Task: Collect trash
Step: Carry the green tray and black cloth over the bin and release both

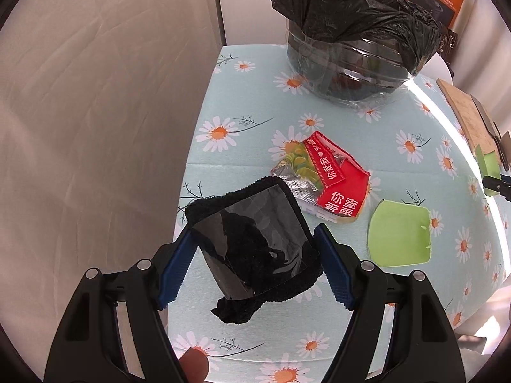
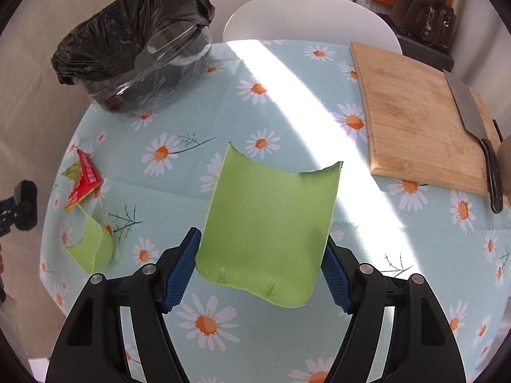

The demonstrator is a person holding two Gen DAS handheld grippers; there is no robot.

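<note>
Left tongs (image 1: 255, 265) clamp black cloth (image 1: 255, 255); right tongs (image 2: 260, 271) clamp green shard (image 2: 268, 223). Carry both over bin (image 2: 134, 44), release inside liner, avoid snagging.

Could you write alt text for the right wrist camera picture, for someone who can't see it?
The right gripper has its jaws around a torn green paper piece above a daisy-print tablecloth. Behind sit a black-lined bin, a cutting board with a knife, and a red wrapper.

Daisy-print pale-blue tablecloth (image 2: 287, 102), green plastic shard (image 2: 268, 223), red snack wrapper (image 1: 332, 178), black bin bag (image 1: 351, 9)
</note>
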